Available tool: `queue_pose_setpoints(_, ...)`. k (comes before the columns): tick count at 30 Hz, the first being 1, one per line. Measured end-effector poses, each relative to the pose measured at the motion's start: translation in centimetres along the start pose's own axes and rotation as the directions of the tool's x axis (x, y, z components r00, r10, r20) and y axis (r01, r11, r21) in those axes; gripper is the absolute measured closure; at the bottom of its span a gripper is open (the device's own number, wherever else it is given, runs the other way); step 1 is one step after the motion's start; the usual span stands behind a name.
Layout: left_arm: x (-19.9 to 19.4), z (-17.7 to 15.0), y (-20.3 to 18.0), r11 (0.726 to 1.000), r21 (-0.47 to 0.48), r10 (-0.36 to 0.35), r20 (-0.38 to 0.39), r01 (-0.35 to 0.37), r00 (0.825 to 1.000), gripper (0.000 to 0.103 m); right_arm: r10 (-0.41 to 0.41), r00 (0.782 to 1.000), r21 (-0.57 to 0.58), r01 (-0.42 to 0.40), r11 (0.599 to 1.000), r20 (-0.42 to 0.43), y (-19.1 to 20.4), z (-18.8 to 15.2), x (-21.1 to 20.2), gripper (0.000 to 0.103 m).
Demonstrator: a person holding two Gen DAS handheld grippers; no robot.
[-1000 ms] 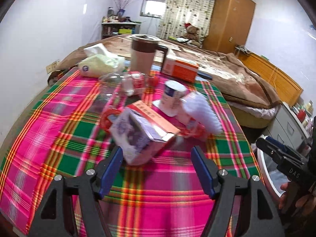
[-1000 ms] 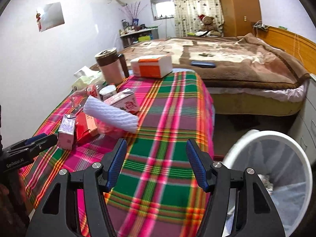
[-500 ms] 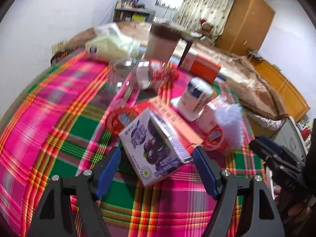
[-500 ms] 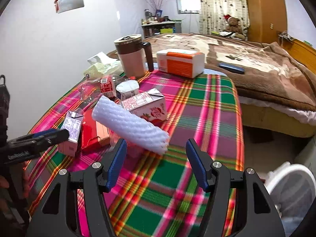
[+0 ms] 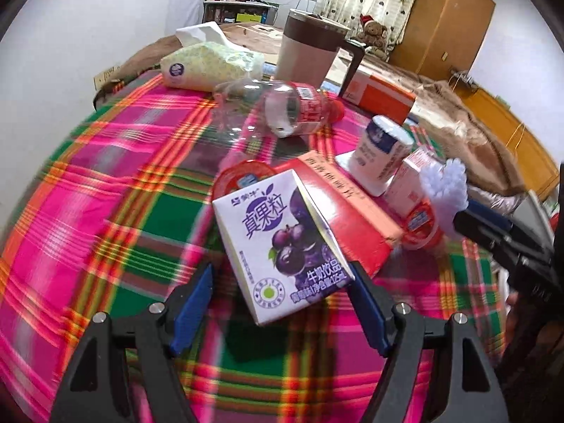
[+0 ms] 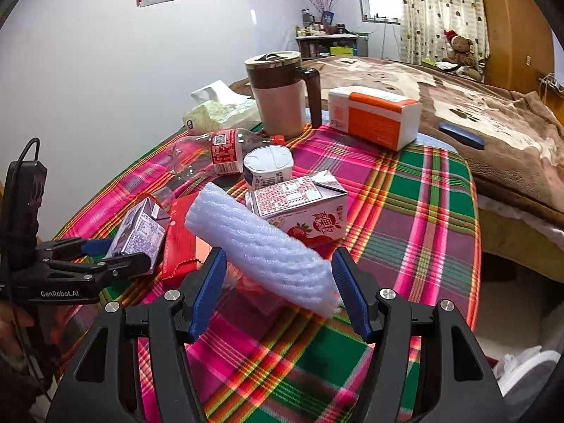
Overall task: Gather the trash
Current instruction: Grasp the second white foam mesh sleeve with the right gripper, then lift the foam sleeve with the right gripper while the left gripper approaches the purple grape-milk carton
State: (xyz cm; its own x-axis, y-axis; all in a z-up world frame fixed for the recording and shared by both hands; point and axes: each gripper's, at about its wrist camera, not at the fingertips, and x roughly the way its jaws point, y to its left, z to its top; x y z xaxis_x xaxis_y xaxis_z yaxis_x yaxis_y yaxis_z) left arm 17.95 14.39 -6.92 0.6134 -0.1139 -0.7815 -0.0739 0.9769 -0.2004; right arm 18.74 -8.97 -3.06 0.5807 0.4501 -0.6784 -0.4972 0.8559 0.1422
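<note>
Trash lies on a plaid tablecloth [image 5: 88,183]. My left gripper [image 5: 282,294] is open, its blue pads on either side of a purple-and-white blueberry milk carton [image 5: 282,239], which also shows in the right wrist view [image 6: 139,232]. My right gripper [image 6: 278,282] is open around the near end of a white foam net sleeve [image 6: 261,246]. Nearby lie a strawberry milk carton [image 6: 303,204], a red flat box [image 5: 345,204], a yogurt cup [image 5: 382,151], an empty plastic bottle [image 5: 282,109] and red-rimmed plastic cups [image 5: 419,222].
A brown-and-pink jug [image 6: 282,95], an orange-and-white box [image 6: 375,116] and a tissue pack [image 5: 211,63] stand at the table's far side. A bed with a brown blanket [image 6: 493,116] lies beyond. A white bin's rim [image 6: 528,370] shows low right.
Both grippers have moved forward over the table. The left one has closed in on the blueberry carton, the right one on the foam sleeve. The bin has slid out of the right view.
</note>
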Motion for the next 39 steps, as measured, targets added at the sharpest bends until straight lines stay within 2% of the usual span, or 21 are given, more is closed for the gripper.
queue_pose_setpoints(5, -0.3, -0.2, 1.3, 0.999, 0.021, 0.050, -0.001, -0.050, 0.999, 0.026, 0.020, 0.999, -0.015, -0.020, 1.000, -0.027, -0.1, 0.2, 0.8, 0.039)
queue_pose_setpoints(9, -0.5, -0.2, 2.2, 0.999, 0.004, 0.033, 0.003, -0.033, 0.999, 0.026, 0.051, 0.998, -0.014, -0.051, 0.999, -0.042, -0.1, 0.4, 0.9, 0.039)
queue_pose_setpoints(12, -0.4, -0.3, 2.4, 0.999, 0.003, 0.041, 0.007, -0.041, 0.999, 0.026, 0.038, 0.998, -0.004, -0.038, 0.999, -0.040, 0.1, 0.3, 0.8, 0.041)
queue_pose_setpoints(14, -0.4, -0.4, 2.6, 0.999, -0.002, 0.032, 0.010, -0.032, 0.999, 0.026, 0.029, 0.999, -0.002, -0.030, 1.000, -0.037, 0.3, 0.1, 0.6, 0.068)
queue_pose_setpoints(15, -0.4, -0.4, 2.6, 0.999, -0.005, 0.032, 0.013, -0.032, 0.999, 0.026, 0.030, 0.999, 0.000, -0.030, 1.000, -0.034, 0.4, -0.1, 0.5, 0.069)
queue_pose_setpoints(17, -0.4, -0.4, 2.6, 1.000, -0.002, 0.030, 0.013, -0.030, 0.999, 0.026, 0.005, 0.999, -0.005, -0.006, 1.000, -0.048, 0.6, -0.3, 0.2, 0.079)
queue_pose_setpoints(20, -0.5, -0.5, 2.6, 1.000, -0.001, 0.028, 0.015, -0.028, 0.999, 0.026, -0.016, 0.998, -0.026, 0.015, 1.000, -0.067, 1.1, -0.7, -0.4, 0.085)
queue_pose_setpoints(26, -0.8, -0.6, 2.5, 1.000, -0.002, 0.016, 0.025, -0.016, 1.000, 0.026, -0.018, 0.997, -0.008, 0.018, 1.000, -0.077, 0.7, -1.7, -2.4, 0.088)
queue_pose_setpoints(29, -0.7, -0.6, 2.2, 1.000, 0.006, 0.012, 0.025, -0.012, 1.000, 0.026, -0.075, 0.994, -0.066, 0.070, 0.995, -0.075, 1.1, -2.2, -3.1, 0.088)
queue_pose_setpoints(33, -0.9, -0.5, 1.7, 1.000, 0.019, -0.004, 0.031, 0.003, 1.000, 0.026, -0.081, 0.991, -0.112, 0.069, 0.991, -0.103, 1.2, -2.9, -2.7, 0.087)
queue_pose_setpoints(37, -1.0, -0.2, 1.7, 1.000, 0.020, -0.009, 0.045, 0.008, 0.999, 0.026, -0.151, 0.980, -0.176, 0.128, 0.976, -0.127, 1.1, -3.8, -2.6, 0.086)
queue_pose_setpoints(39, -1.0, 0.0, 1.8, 1.000, 0.016, -0.006, 0.048, 0.005, 0.999, 0.026, -0.142, 0.983, -0.171, 0.121, 0.978, -0.116, 0.9, -4.0, -2.9, 0.086)
